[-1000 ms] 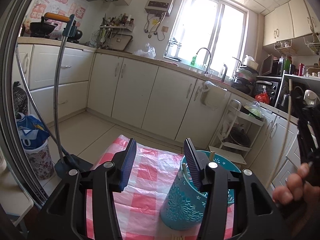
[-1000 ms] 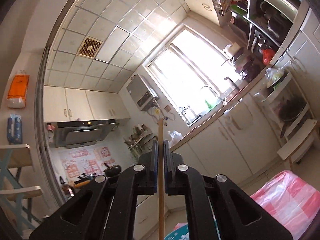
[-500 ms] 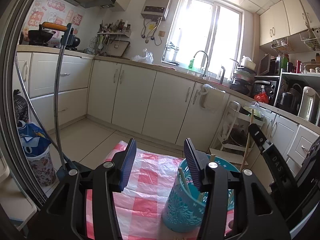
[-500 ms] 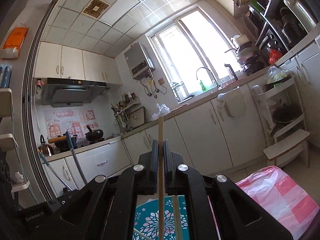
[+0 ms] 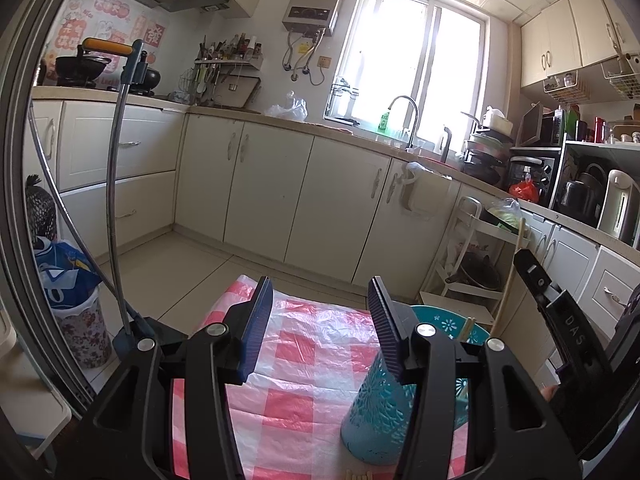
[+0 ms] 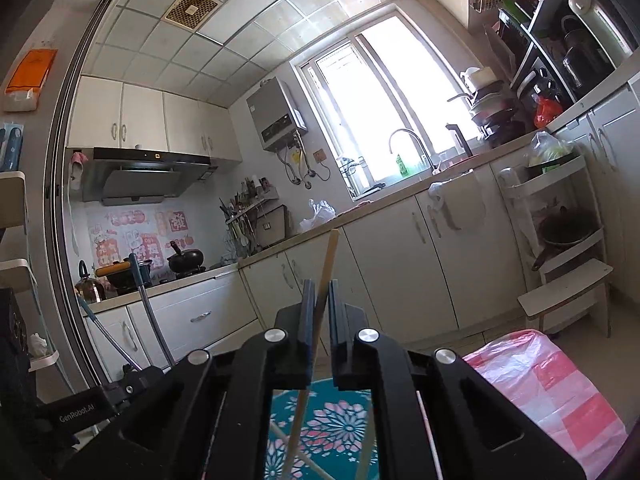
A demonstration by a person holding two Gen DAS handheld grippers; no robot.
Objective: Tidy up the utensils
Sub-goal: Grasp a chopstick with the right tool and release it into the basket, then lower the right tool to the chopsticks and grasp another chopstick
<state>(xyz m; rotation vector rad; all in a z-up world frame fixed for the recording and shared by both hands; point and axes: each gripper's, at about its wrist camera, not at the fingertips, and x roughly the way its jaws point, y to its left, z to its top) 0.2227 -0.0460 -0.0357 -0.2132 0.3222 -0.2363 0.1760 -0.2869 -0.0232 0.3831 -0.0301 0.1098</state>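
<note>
A teal cut-out utensil holder [image 5: 374, 420] stands on the pink checked cloth [image 5: 320, 344], partly behind my left gripper's right finger. My left gripper [image 5: 318, 320] is open with nothing between its pads. My right gripper [image 5: 560, 320] hangs over the holder from the right. In the right wrist view the right gripper [image 6: 320, 304] is shut on a wooden chopstick [image 6: 327, 264]. The chopstick leans to the right and its lower end reaches down into the holder [image 6: 340, 420]. A few other chopsticks [image 6: 366, 456] stand inside the holder.
A bent metal stand [image 5: 114, 200] rises at the table's left edge. Past it, a bin with a blue bag [image 5: 68, 280] sits on the floor. White kitchen cabinets [image 5: 328, 208] run along the back. Several loose chopstick ends [image 5: 360, 474] lie at the near edge.
My right gripper has come down over the holder and levelled out. The chopstick in it was upright and now leans, with its lower end inside the holder. My left gripper has stayed put.
</note>
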